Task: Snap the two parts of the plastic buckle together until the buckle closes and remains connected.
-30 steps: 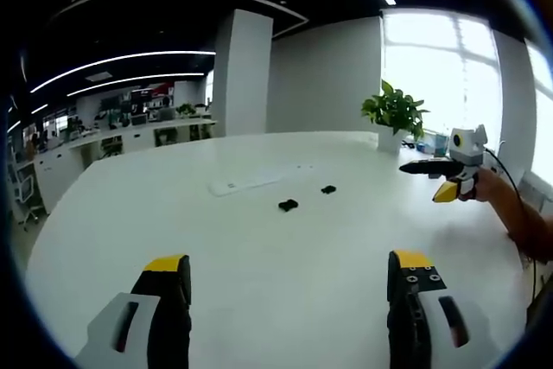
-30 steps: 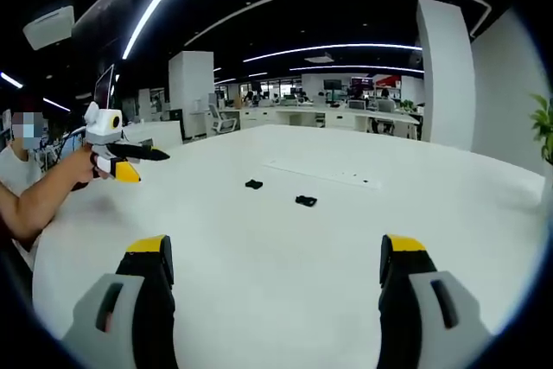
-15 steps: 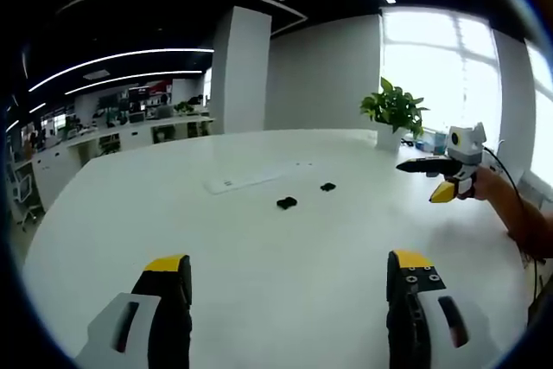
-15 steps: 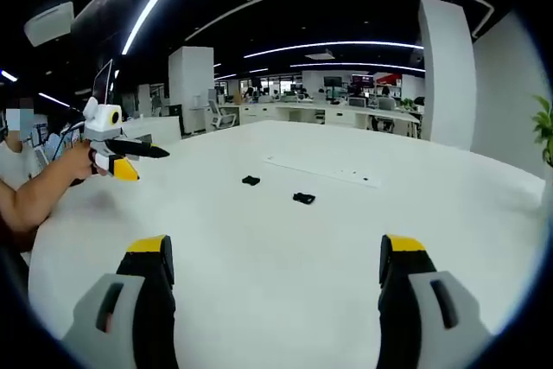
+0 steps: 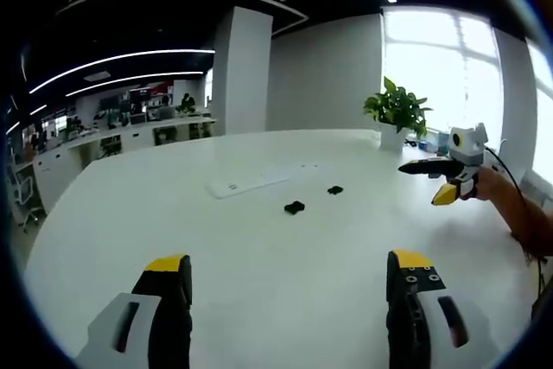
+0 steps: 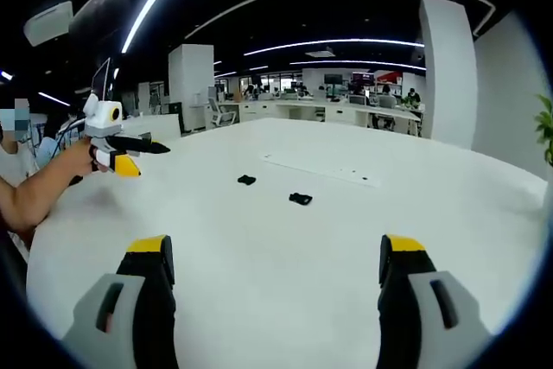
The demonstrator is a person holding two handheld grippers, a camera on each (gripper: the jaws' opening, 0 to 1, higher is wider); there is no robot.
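Grippers held level above white table (image 5: 259,265) | left gripper (image 5: 289,278) spread wide, nothing held | right gripper (image 6: 275,257) spread wide, nothing held | buckle halves (image 5: 295,207) (image 5: 335,189) lying apart.

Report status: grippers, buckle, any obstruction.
Left gripper and right gripper open, above the white table, holding nothing. Two buckle halves lie apart, unjoined. Nothing between jaws and buckle.

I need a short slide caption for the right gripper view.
Open right gripper facing two separate black buckle parts on a white table.
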